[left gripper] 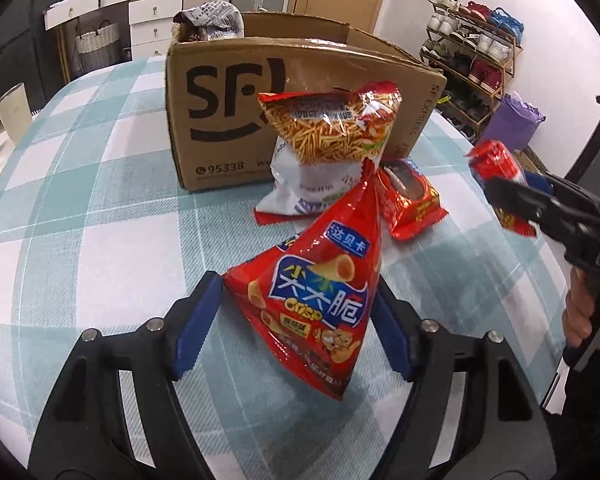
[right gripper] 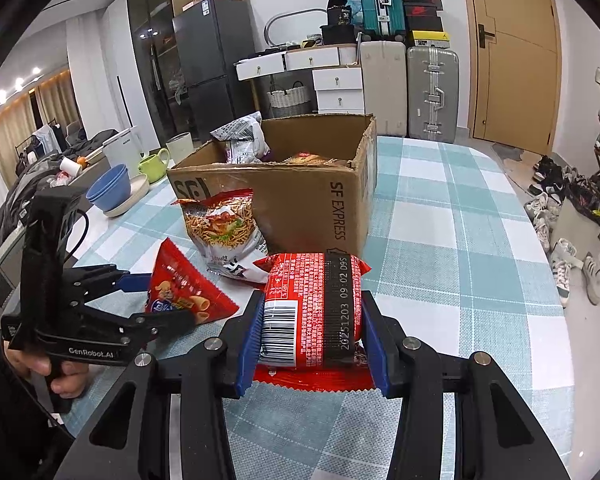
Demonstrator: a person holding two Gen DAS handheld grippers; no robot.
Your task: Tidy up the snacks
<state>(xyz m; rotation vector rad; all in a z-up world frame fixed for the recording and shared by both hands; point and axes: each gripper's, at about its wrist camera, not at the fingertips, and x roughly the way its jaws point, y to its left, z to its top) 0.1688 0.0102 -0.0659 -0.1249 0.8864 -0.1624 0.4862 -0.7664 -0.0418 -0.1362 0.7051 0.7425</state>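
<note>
My left gripper [left gripper: 296, 326] is shut on a red triangular crisp bag [left gripper: 320, 296], held just above the checked tablecloth; it also shows in the right wrist view [right gripper: 184, 296]. My right gripper [right gripper: 312, 344] is shut on a red noodle packet [right gripper: 312, 312], seen at the right in the left wrist view [left gripper: 500, 168]. An open SF cardboard box [left gripper: 228, 120] stands behind, with snack bags inside [right gripper: 244, 136]. A bag of thin fried sticks [left gripper: 328, 128] leans against the box front. Another red packet [left gripper: 410, 200] lies beside it.
Blue and white bowls [right gripper: 112, 192], a green mug [right gripper: 154, 166] and a white cup [right gripper: 180, 146] stand at the table's left side. Suitcases [right gripper: 432, 92] and drawers stand behind the table. A shoe rack [left gripper: 472, 60] is to the right.
</note>
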